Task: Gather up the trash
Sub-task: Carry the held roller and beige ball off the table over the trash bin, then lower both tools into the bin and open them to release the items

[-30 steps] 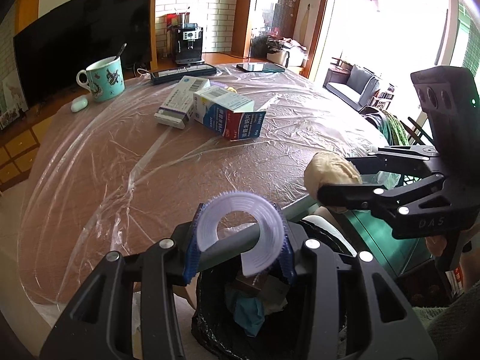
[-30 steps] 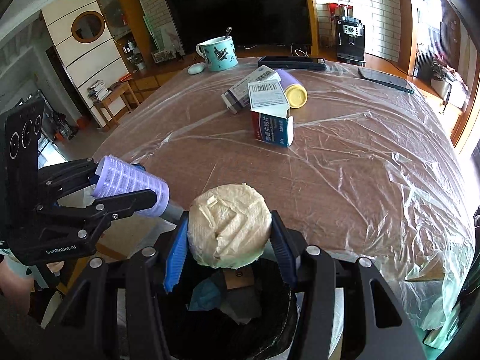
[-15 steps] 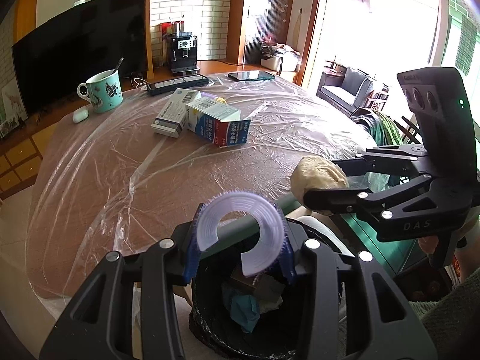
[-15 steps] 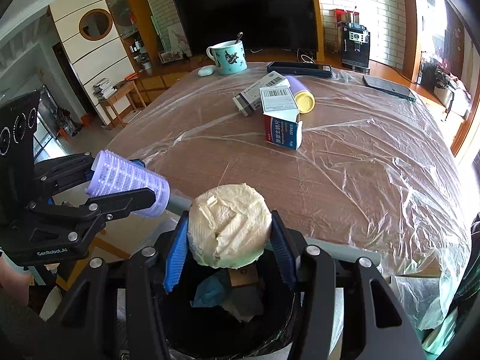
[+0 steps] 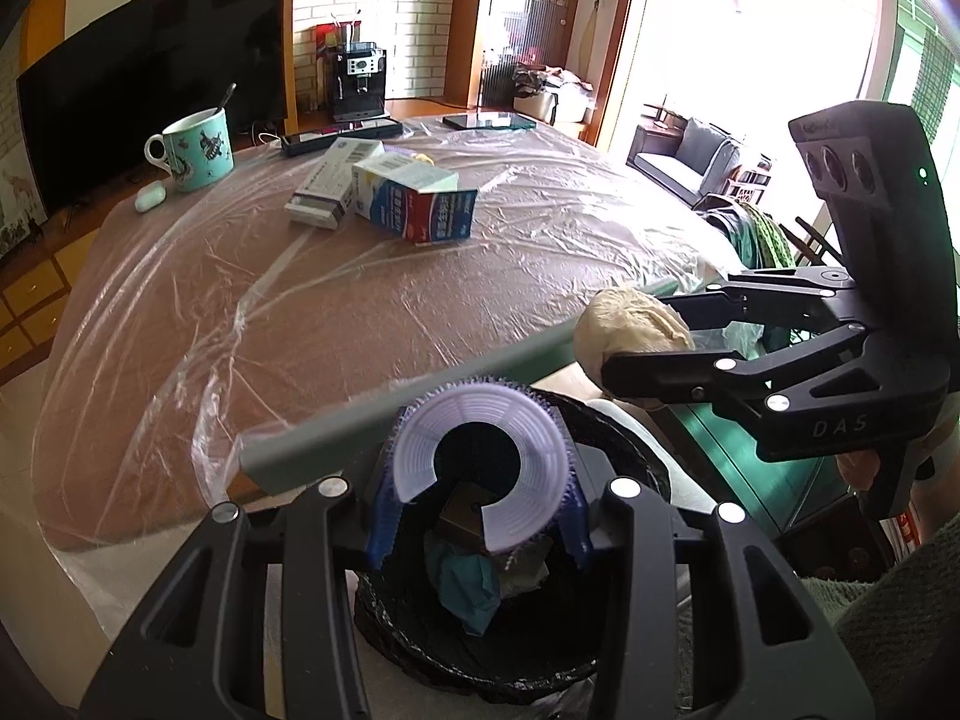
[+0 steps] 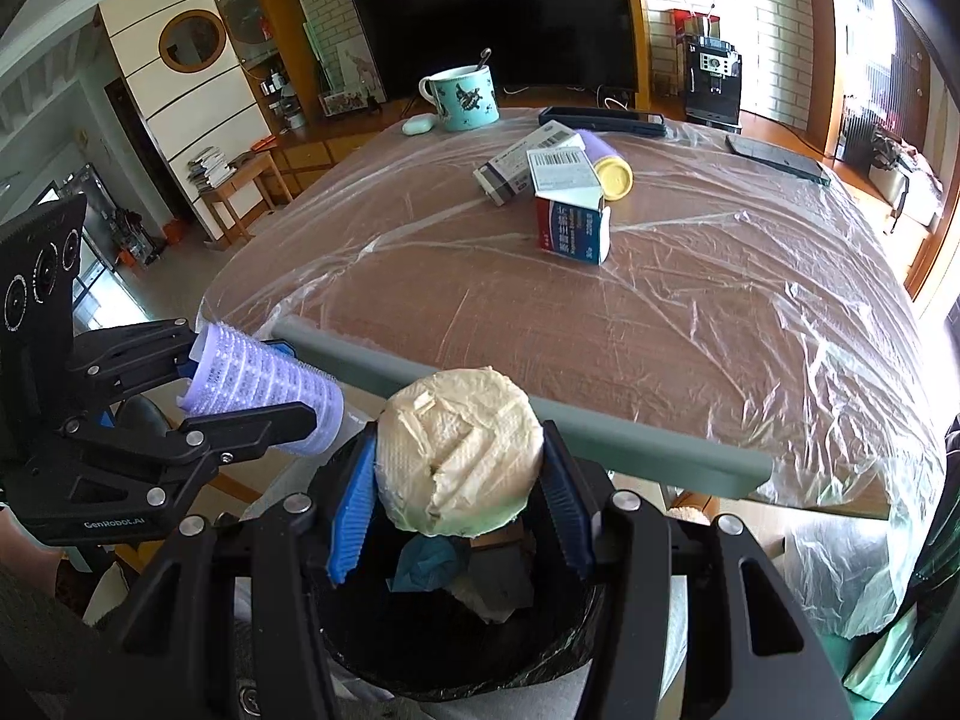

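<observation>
Over the last second both grippers have drawn back from the desk (image 6: 690,324) and now hang above the black-lined trash bin (image 5: 576,648), so to my eye both loads are placed for dropping. On the plastic-covered desk there remain a blue-and-red carton (image 6: 573,225), a white box (image 6: 516,162), a purple tube (image 6: 606,165), a mug (image 6: 465,99) and two phones, well apart from the bin. The right gripper (image 6: 459,480) has its fingers closed on a crumpled paper wad (image 6: 459,456), the left gripper (image 5: 480,516) on a lilac hair roller (image 5: 480,468); nothing blocks the bin's mouth.
</observation>
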Demonstrator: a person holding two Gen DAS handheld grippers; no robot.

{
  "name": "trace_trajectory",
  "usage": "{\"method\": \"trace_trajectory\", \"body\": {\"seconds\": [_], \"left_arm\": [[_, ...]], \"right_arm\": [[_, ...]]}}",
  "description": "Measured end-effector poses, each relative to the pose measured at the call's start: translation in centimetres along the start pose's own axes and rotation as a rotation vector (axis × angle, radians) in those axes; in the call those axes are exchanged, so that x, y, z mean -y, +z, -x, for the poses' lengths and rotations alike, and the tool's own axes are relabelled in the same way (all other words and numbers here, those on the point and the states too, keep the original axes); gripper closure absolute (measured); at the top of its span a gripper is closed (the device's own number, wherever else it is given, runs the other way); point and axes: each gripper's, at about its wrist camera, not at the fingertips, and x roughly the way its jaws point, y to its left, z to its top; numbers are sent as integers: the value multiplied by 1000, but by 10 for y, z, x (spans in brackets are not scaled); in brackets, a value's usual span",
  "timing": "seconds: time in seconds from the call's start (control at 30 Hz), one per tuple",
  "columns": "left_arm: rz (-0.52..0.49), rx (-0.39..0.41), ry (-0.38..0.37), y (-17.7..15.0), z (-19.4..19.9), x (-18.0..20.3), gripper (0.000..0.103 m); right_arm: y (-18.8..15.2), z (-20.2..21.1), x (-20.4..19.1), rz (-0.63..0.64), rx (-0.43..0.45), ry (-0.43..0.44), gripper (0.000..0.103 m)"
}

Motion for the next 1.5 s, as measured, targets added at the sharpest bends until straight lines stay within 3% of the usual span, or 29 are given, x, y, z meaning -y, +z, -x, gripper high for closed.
{"method": "trace_trajectory", "body": {"seconds": [1.5], "left_arm": [[-4,-174,19,-43,-48,1,59]], "right_arm": [[-54,-51,3,-21,-170,-9,52]]}}
